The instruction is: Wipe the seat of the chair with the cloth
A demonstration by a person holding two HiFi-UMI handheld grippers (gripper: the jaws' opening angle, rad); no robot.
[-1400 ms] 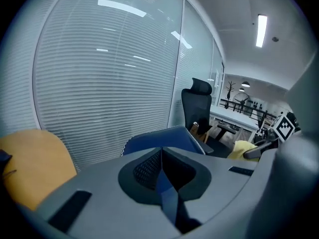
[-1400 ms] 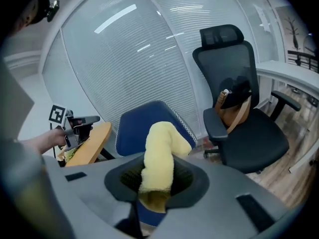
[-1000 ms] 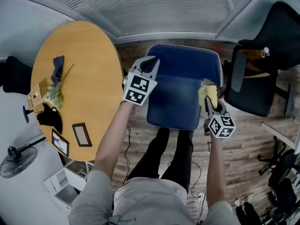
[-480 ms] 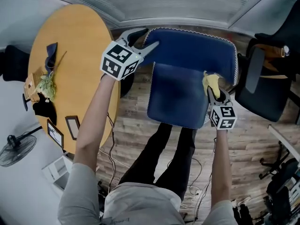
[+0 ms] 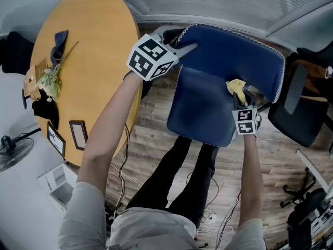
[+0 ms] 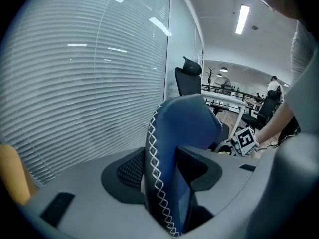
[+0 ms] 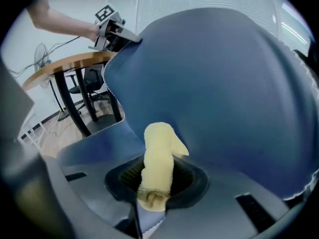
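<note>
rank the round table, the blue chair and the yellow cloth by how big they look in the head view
1. round table, largest
2. blue chair, somewhat smaller
3. yellow cloth, far the smallest, though part of it is hidden

round wooden table (image 5: 99, 51) left – plank floor (image 5: 276, 160), slatted blinds (image 5: 234, 4) beyond.
</note>
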